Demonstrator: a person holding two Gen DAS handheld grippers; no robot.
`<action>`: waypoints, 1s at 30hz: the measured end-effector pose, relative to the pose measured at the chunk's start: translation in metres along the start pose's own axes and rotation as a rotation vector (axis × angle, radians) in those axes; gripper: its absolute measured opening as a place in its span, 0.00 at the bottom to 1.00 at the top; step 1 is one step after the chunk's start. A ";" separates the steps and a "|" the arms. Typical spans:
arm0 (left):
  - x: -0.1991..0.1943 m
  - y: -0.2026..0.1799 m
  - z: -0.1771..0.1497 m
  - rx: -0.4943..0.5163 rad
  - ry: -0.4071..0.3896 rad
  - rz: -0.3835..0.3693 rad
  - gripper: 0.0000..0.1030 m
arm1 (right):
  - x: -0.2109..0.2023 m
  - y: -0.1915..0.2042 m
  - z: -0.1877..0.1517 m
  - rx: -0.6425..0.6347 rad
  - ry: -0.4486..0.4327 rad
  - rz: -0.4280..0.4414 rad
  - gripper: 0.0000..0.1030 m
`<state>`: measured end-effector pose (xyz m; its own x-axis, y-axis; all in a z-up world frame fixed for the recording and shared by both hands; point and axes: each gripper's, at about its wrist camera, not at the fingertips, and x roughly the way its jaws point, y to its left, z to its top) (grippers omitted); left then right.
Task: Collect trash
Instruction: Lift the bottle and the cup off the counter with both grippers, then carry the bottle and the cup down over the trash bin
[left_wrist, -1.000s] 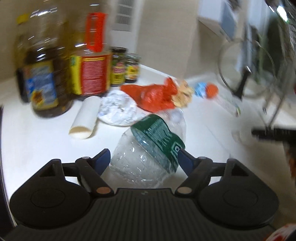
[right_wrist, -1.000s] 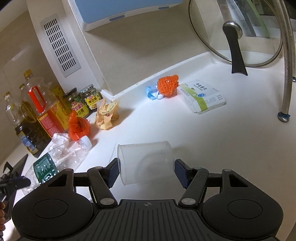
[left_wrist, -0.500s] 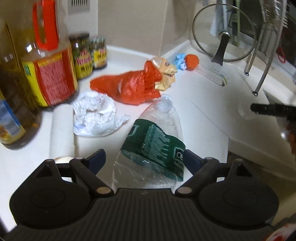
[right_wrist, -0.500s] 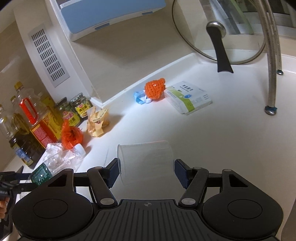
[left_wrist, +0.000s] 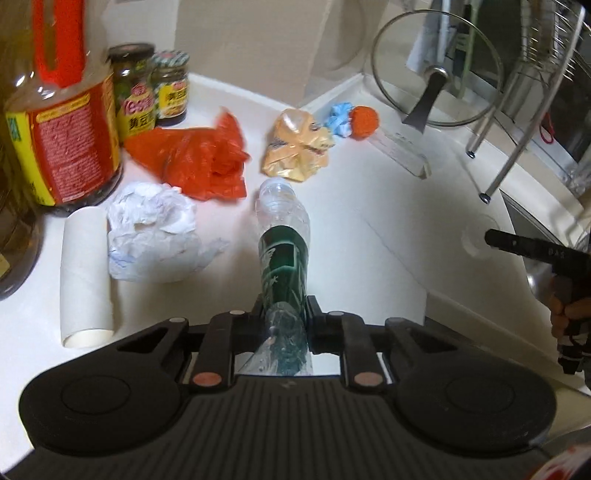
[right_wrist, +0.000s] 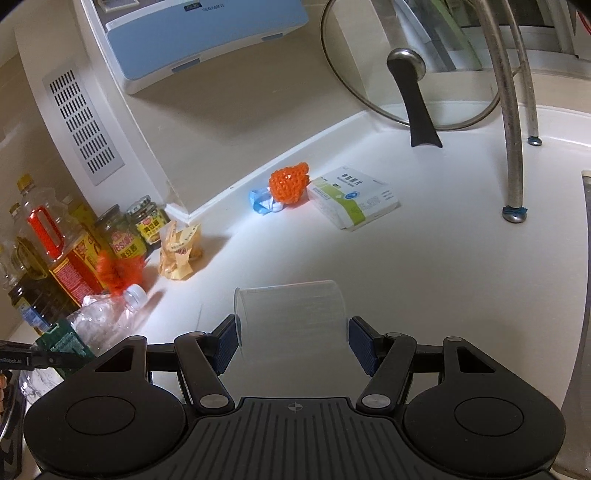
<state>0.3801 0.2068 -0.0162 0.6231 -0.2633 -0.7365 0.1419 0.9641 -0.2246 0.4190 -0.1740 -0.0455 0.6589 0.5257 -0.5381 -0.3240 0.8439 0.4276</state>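
My left gripper (left_wrist: 284, 317) is closing its fingers on a crushed clear plastic water bottle with a dark green label (left_wrist: 282, 266), squeezed narrow near its base. The bottle points away from me, its cap end over the white table (left_wrist: 369, 258). I judge it very light, thin-walled and springy; it collapses under pressure, so the stiffer labelled band seems the safest place to hold.

My right gripper (right_wrist: 293, 338) has its fingers at medium width against the sides of a clear plastic cup lying sideways (right_wrist: 291, 314); it also looks light, slick and easy to crack.

Left of the bottle lie crumpled white paper (left_wrist: 155, 236), a cardboard tube (left_wrist: 86, 273) and a red plastic bag (left_wrist: 192, 158), with a large oil bottle (left_wrist: 59, 122) close behind. The table's edge is to the right, where room is open.
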 end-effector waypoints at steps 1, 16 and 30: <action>-0.002 -0.005 -0.001 0.010 -0.003 0.003 0.17 | -0.001 0.001 -0.001 -0.004 0.000 0.001 0.62; -0.040 -0.077 -0.028 0.042 -0.077 0.093 0.17 | -0.026 0.015 -0.016 -0.069 0.026 0.123 0.62; -0.078 -0.151 -0.082 -0.003 -0.108 0.144 0.17 | -0.081 0.019 -0.049 -0.141 0.085 0.278 0.62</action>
<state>0.2469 0.0790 0.0232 0.7160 -0.1170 -0.6882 0.0428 0.9914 -0.1241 0.3264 -0.1958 -0.0294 0.4753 0.7400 -0.4760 -0.5781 0.6705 0.4650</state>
